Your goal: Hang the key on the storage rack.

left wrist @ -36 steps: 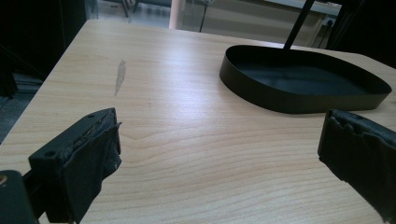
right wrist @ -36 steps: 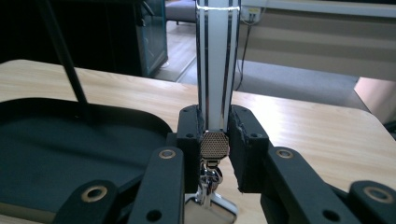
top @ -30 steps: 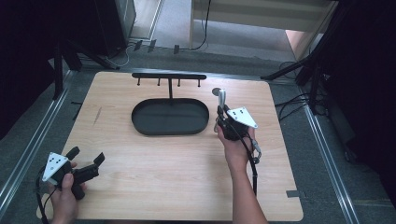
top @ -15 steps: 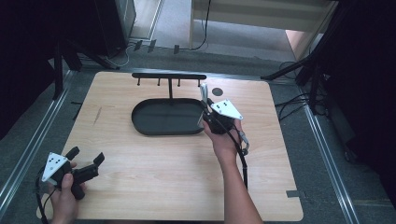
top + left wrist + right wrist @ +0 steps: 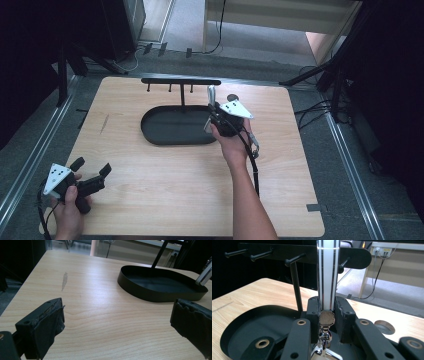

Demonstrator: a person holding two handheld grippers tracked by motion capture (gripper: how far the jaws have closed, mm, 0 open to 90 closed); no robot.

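My right gripper [image 5: 213, 113] [image 5: 327, 305] is shut on a white strap with silver stripes [image 5: 327, 277], much like a watch band. The strap stands upright between the pads [image 5: 211, 94], and a metal mesh piece and buckle [image 5: 326, 319] hang below them. The gripper hovers at the right end of the black oval tray [image 5: 175, 134]. From the tray rises a thin post carrying a black bar with several pegs [image 5: 180, 81] [image 5: 294, 259], just beyond the strap. My left gripper [image 5: 91, 172] [image 5: 117, 315] rests open at the table's front left corner, nothing between its jaws.
A dark round hole [image 5: 232, 98] [image 5: 384, 327] sits in the wooden table [image 5: 165, 190] right of the stand. The right gripper's cable [image 5: 252, 160] trails along the forearm. Dark frames, cables and floor surround the table.
My right gripper has carried the strap leftward, from the table's right side to the right end of the tray, close to the peg bar. The left gripper has stayed put.
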